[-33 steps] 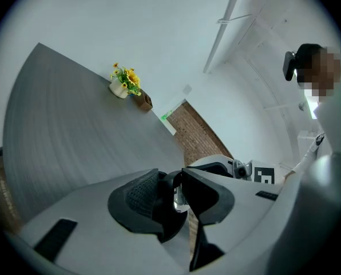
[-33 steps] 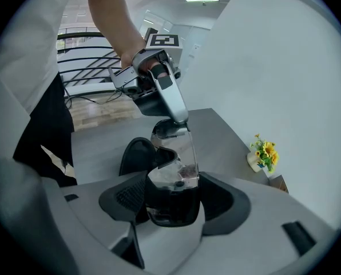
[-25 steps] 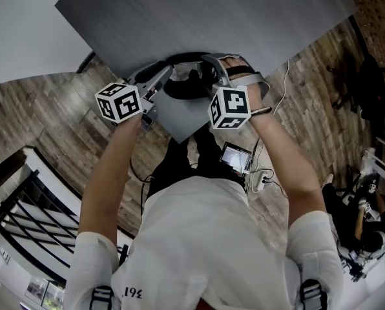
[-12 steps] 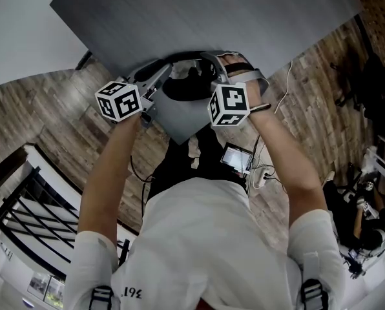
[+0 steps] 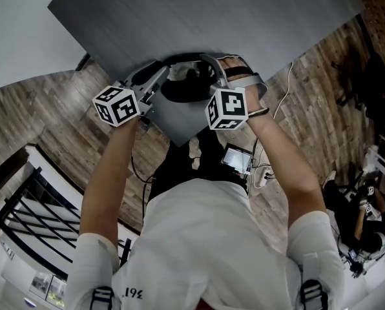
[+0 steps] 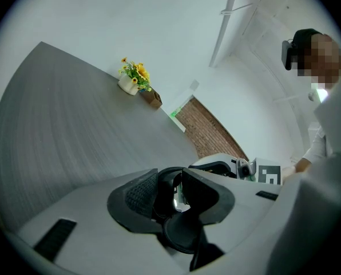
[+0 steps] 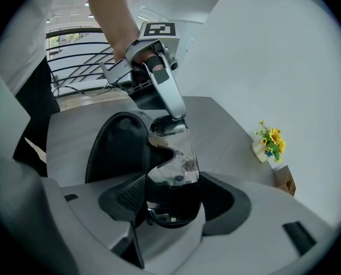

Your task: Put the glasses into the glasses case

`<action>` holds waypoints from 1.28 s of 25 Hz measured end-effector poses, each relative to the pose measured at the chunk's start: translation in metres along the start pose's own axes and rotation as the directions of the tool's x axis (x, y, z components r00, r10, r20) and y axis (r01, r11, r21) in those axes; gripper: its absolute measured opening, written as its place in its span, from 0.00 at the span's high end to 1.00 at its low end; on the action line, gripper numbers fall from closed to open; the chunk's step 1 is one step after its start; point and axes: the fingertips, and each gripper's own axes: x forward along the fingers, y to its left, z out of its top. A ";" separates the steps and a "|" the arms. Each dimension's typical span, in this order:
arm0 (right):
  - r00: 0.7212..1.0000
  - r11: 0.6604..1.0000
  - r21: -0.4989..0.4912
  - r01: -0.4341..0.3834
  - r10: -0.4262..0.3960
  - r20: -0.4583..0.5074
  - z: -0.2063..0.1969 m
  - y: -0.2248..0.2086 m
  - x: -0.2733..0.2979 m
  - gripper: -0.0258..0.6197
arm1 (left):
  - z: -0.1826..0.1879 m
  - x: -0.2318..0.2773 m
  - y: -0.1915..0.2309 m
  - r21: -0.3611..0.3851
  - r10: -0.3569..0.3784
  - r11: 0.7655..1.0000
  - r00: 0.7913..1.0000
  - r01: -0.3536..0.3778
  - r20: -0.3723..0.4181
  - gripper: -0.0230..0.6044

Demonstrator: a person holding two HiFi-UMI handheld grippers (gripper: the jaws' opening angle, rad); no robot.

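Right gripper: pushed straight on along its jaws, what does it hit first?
The glasses clamped in the right gripper lead; they would push into the left gripper, which grips their far end. The open case sits beside that line, probably missed; depth is unclear.

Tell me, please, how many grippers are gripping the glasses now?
2. The left gripper is shut on one end of the glasses; the right gripper is shut on the other end, near the open case. None hidden.

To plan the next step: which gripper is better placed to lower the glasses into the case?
Probably the right gripper: it holds the glasses by the lens, close to the open case. The left gripper grips only one end.
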 end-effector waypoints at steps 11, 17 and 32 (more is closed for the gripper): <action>1.000 0.999 0.051 -0.004 0.005 -0.018 -0.001 0.000 0.001 0.51 | -0.012 -0.004 0.004 0.039 0.067 0.997 0.995 -0.064 -0.068 0.76; 1.000 0.997 0.079 -0.021 0.021 -0.004 0.001 -0.003 -0.003 0.51 | -0.011 -0.003 0.004 0.063 0.092 0.994 0.992 -0.086 -0.086 0.76; 0.997 0.997 0.056 -0.062 0.064 -0.032 -0.002 0.000 -0.003 0.44 | -0.014 -0.007 0.003 0.055 0.097 0.994 0.991 -0.092 -0.092 0.76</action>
